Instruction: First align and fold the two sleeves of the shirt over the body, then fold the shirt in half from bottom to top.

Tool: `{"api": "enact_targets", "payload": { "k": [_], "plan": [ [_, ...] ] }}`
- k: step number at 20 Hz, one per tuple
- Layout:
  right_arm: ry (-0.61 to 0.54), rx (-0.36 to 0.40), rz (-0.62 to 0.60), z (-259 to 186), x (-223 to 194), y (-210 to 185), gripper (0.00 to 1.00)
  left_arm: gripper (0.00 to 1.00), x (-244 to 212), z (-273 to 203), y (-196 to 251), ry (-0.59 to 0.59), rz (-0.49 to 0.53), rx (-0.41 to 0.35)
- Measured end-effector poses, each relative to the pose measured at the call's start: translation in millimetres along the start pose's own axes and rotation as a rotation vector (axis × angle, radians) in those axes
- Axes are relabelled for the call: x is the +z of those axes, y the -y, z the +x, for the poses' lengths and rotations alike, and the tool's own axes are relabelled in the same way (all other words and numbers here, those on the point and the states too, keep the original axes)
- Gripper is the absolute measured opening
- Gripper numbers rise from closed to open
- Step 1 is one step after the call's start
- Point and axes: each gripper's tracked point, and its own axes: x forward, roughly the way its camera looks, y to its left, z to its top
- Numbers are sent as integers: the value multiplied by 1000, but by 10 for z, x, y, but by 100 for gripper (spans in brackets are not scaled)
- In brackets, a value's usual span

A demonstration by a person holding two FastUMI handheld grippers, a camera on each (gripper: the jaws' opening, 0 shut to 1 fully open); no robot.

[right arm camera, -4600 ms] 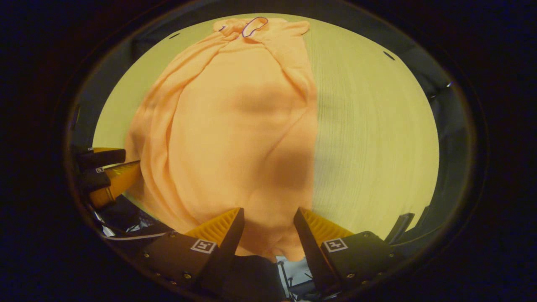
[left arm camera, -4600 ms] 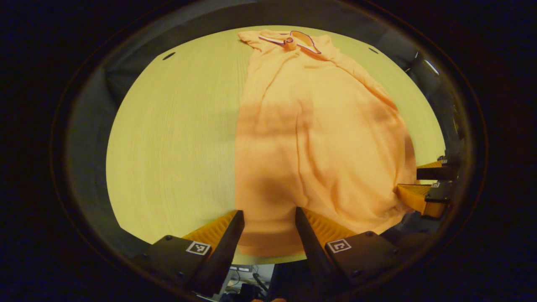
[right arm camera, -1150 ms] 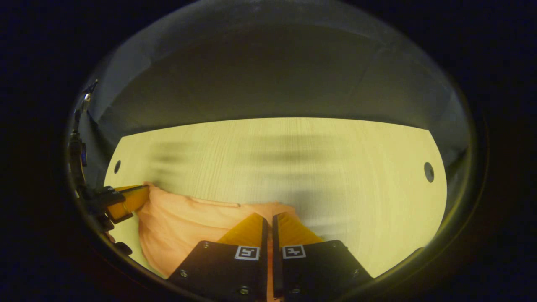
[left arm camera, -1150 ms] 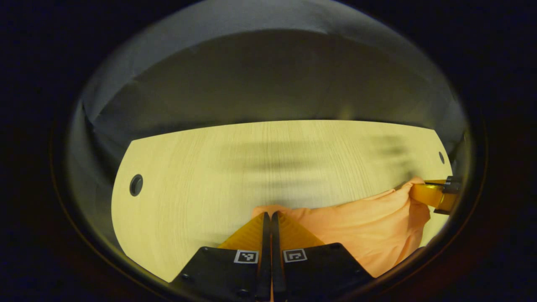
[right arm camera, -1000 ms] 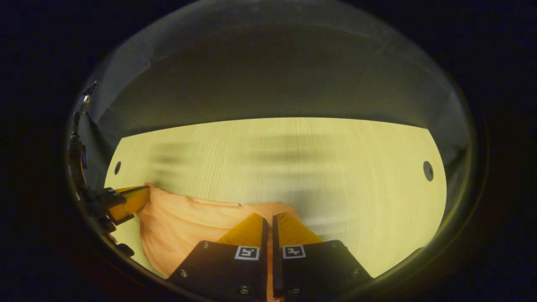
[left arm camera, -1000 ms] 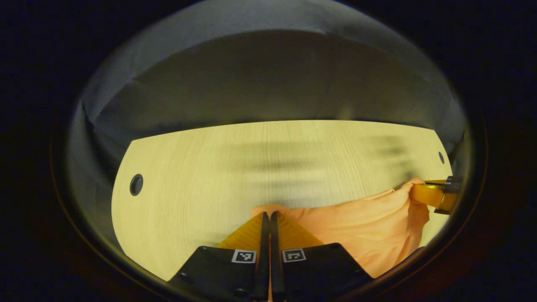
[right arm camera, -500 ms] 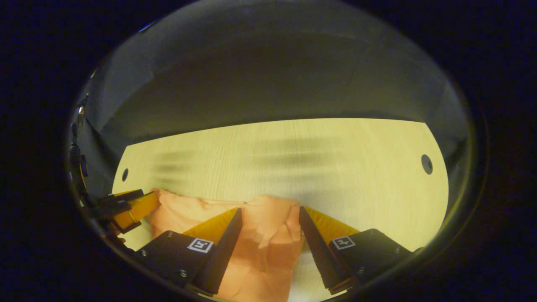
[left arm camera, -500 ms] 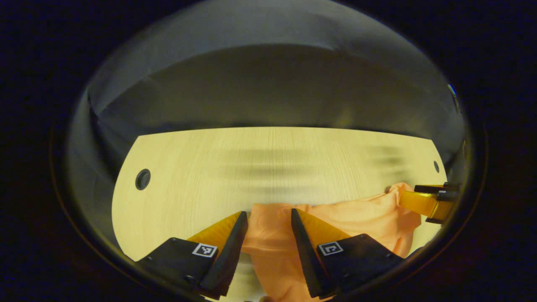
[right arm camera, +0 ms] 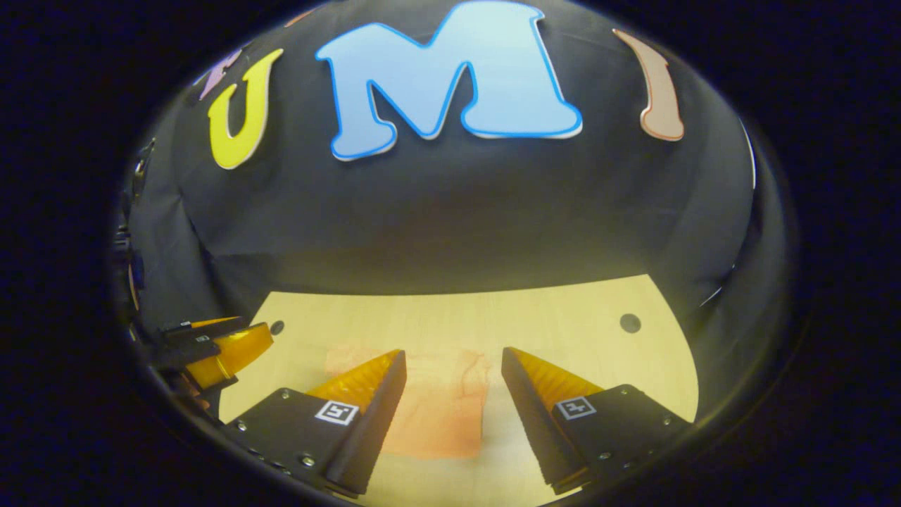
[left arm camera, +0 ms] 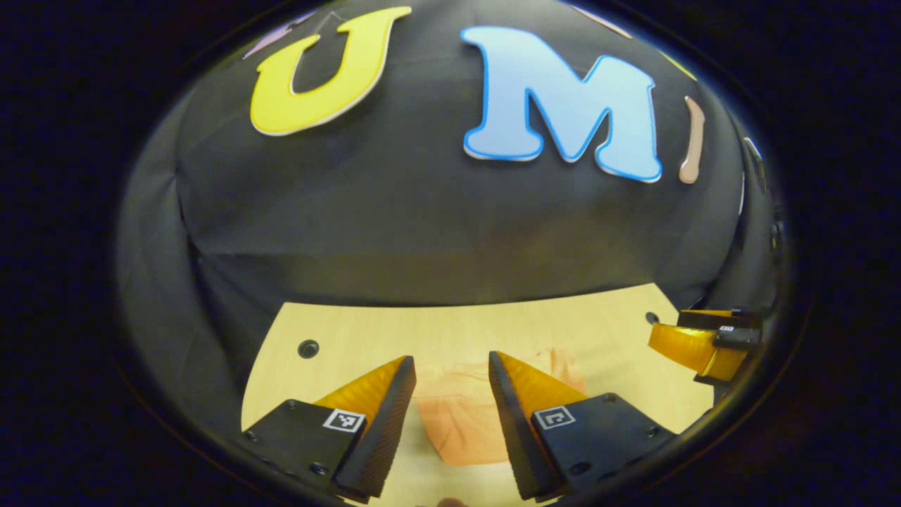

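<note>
Both my tongs hang wide and empty above the table (left arm camera: 338,331) — left gripper (left arm camera: 450,373), right gripper (right arm camera: 450,366) — because the folded shirt (right arm camera: 436,408) lies flat at bottom centre, looking finished to me.

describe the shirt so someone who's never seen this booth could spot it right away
Start at the pale wooden table in front of the black cloth wall. On it, ahead of the open left gripper and open right gripper, lies the shirt. It is a compact orange bundle of soft cloth, lying free of both grippers.
</note>
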Motion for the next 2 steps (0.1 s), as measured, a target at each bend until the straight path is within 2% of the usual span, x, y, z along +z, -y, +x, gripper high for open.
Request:
{"api": "enact_targets", "payload": {
  "k": [2],
  "plan": [
    [122,27,5,-751,220,-125,87,71,285,-794,294,95,27,-10]
  ]
}}
